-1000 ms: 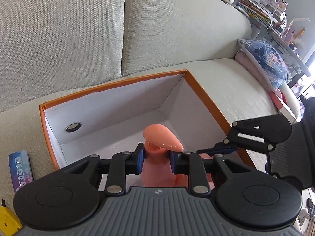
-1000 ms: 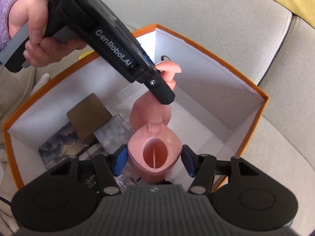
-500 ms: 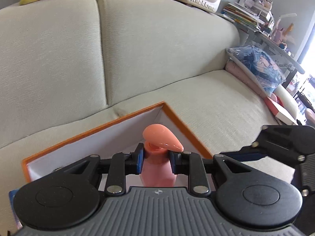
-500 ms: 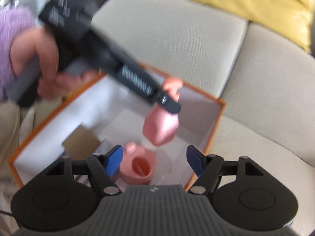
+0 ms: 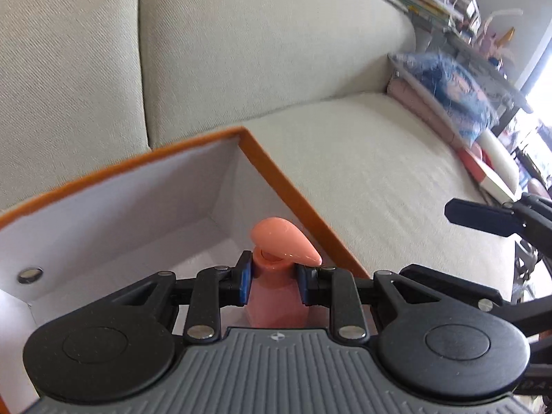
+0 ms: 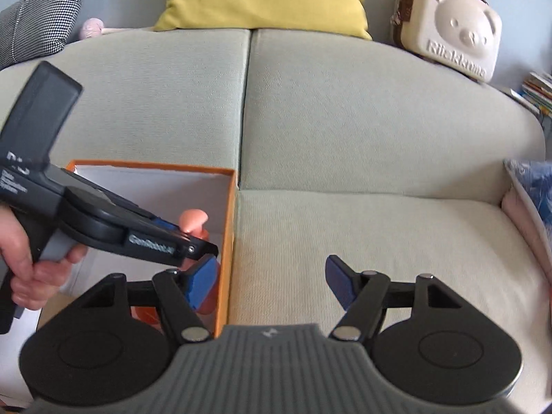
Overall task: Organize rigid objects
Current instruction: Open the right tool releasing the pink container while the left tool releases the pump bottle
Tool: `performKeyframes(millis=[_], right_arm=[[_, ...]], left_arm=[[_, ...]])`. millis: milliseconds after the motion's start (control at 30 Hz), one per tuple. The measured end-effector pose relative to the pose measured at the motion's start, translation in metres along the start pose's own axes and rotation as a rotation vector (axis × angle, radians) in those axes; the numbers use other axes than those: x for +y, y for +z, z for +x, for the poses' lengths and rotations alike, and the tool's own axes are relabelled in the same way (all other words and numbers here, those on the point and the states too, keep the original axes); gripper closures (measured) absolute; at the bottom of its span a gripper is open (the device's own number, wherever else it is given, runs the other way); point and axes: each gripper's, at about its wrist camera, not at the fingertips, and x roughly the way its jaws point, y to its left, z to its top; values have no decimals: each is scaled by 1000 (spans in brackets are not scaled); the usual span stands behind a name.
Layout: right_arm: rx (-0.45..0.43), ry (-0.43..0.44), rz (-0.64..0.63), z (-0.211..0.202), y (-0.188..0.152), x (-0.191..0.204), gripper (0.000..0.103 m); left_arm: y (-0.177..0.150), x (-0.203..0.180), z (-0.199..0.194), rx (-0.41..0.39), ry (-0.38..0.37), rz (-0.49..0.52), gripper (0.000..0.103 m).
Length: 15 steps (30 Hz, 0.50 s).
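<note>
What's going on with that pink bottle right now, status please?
Left gripper shut on pink pump bottle, over orange box. Right gripper open, nothing between its fingers, over sofa seat. Nothing in the way.

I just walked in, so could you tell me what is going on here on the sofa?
A person is sorting things into an orange box on the sofa. The left gripper is shut on the neck of a pink pump bottle, holding it over the box. The right gripper is open and empty, beside the box.
</note>
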Motion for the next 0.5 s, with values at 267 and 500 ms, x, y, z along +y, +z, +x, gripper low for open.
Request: performKeyframes(millis=[267,500], right_arm=[[42,-7,-8,10,-9,21,32],[63,-24,23,5,-17,21,32]], left_arm=[[2,-2,4,101,-14,-44,69],[-3,-2,0,166,-56,-20,68]])
